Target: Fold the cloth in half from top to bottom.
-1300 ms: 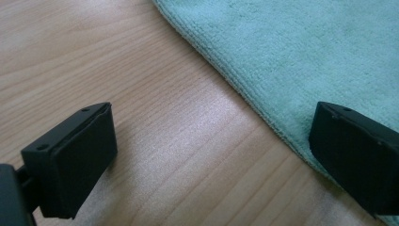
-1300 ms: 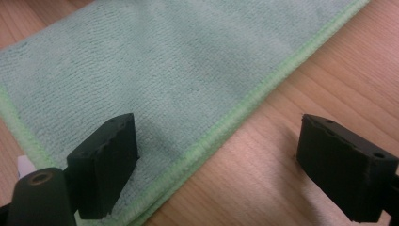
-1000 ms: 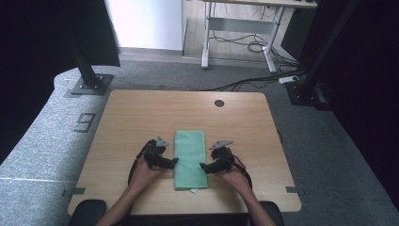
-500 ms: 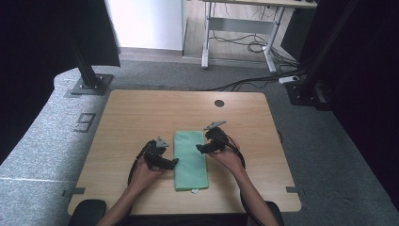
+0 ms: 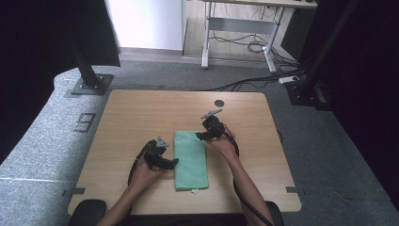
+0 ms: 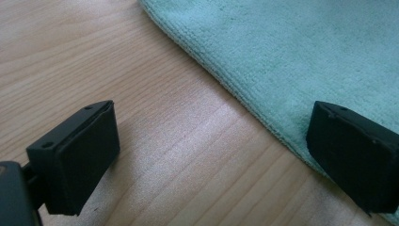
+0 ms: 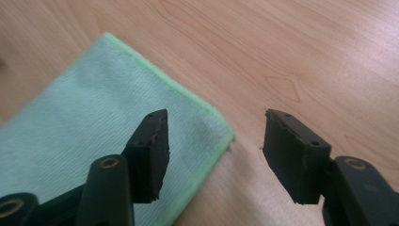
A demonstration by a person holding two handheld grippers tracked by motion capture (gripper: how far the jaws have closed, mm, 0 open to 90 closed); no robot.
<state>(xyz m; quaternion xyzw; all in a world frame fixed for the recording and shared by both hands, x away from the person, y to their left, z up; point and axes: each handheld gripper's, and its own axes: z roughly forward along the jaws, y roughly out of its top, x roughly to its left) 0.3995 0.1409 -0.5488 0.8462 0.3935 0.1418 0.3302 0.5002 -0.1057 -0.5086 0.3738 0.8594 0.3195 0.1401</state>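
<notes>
cloth (image 5: 190, 159): folded, lying near the table's (image 5: 141, 117) front edge.
left gripper (image 5: 170, 163): we hold it wide, straddling the cloth's left edge.
right gripper (image 5: 199, 137): our jaws have just been closing, half-wide over the far right corner, nothing pinched yet.

A mint-green cloth (image 5: 190, 160) with a brighter green hem lies on the light woodgrain table (image 5: 141, 117)

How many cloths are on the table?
1. A green folded cloth lies flat near the table's front edge, between the two tools; nothing seems hidden.
</notes>
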